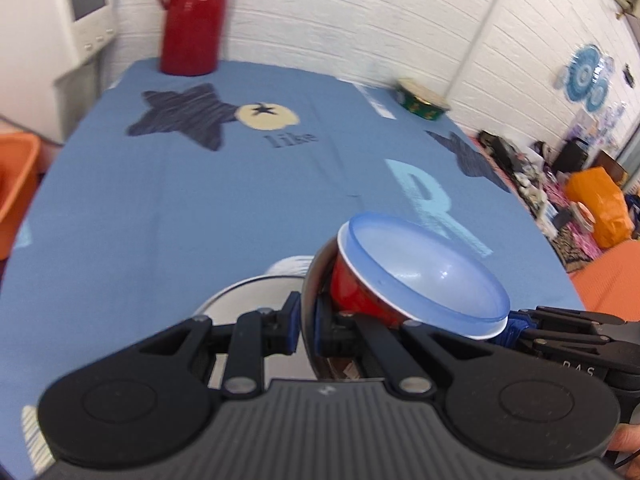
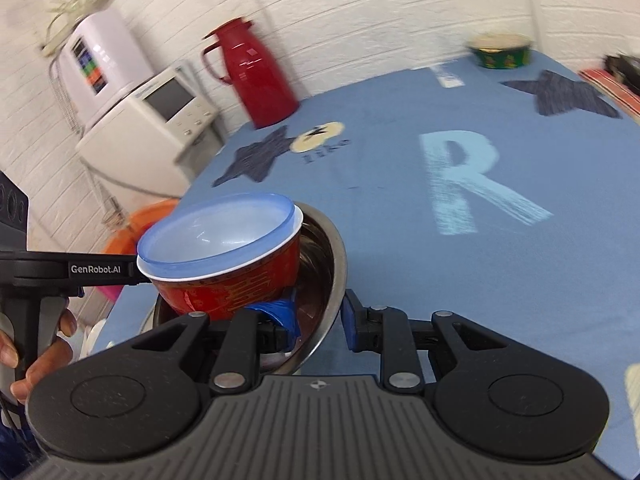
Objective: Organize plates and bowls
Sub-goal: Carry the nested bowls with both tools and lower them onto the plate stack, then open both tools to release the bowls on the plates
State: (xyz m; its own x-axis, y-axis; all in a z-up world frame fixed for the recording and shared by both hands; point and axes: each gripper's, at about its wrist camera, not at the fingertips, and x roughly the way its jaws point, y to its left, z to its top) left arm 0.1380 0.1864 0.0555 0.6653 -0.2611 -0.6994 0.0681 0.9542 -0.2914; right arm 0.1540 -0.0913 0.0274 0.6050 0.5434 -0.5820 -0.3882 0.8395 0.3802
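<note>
Left wrist view: a nested bowl stack is pinched from both sides above the blue cloth (image 1: 160,208).

From left to right, the left gripper (image 1: 305,318) is seen clamped on the steel bowl (image 1: 310,276) rim, with the red bowl (image 1: 356,288) and blue bowl (image 1: 424,268) nested inside, tilted right. In the right wrist view, the right gripper (image 2: 320,326) is closed across the steel bowl (image 2: 324,280) wall, one finger inside and one outside. A red flask (image 2: 256,76) and green bowl (image 2: 500,54) are set well behind.
</note>
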